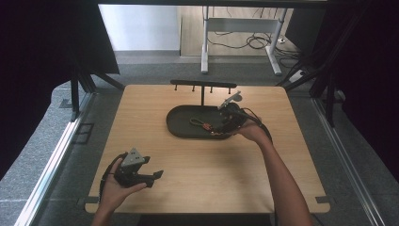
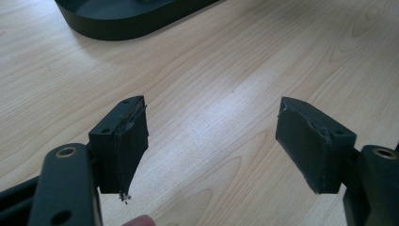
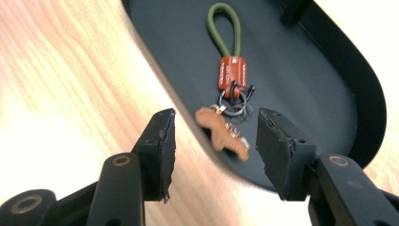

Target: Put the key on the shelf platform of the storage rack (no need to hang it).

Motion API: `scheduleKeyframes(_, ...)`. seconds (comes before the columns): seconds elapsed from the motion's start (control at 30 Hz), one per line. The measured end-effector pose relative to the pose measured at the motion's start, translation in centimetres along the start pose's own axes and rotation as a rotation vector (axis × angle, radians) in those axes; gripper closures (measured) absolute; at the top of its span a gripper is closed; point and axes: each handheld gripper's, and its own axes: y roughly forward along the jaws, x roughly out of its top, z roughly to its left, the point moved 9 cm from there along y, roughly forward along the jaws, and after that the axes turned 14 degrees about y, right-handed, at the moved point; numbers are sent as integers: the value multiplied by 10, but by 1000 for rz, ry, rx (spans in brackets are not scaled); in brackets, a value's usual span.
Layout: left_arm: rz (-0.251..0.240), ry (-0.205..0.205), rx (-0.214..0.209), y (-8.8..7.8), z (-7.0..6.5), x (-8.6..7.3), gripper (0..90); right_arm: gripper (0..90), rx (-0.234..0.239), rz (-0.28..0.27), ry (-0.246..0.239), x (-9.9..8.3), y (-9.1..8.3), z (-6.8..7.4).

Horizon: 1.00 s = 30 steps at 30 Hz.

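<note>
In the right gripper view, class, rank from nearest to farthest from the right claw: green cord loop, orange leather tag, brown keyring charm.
1. Brown keyring charm: between the open right claw's jaws, on the tray rim.
2. Orange leather tag: mid-tray, beyond the rings.
3. Green cord loop: farthest, deeper in the tray.

keychain [image 3: 227, 101] in tray [image 3: 301, 80], tray on table [image 1: 197, 165]

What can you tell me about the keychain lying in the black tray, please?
The keychain has an olive-green cord loop, an orange-brown leather-like clasp with faint lettering, dark metal rings and a tan, flat charm whose shape I cannot make out. It lies flat inside the black oval tray, loop pointing towards the tray's middle, charm resting near the rim. The right gripper hangs just above the charm, jaws apart; they do not press on it.
</note>
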Motion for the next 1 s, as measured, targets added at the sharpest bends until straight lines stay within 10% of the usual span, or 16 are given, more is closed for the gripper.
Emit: scheduleKeyframes(1.0, -1, 6, 8, -2, -2, 2, 260, 449, 5, -155, 101, -128, -37, 13)
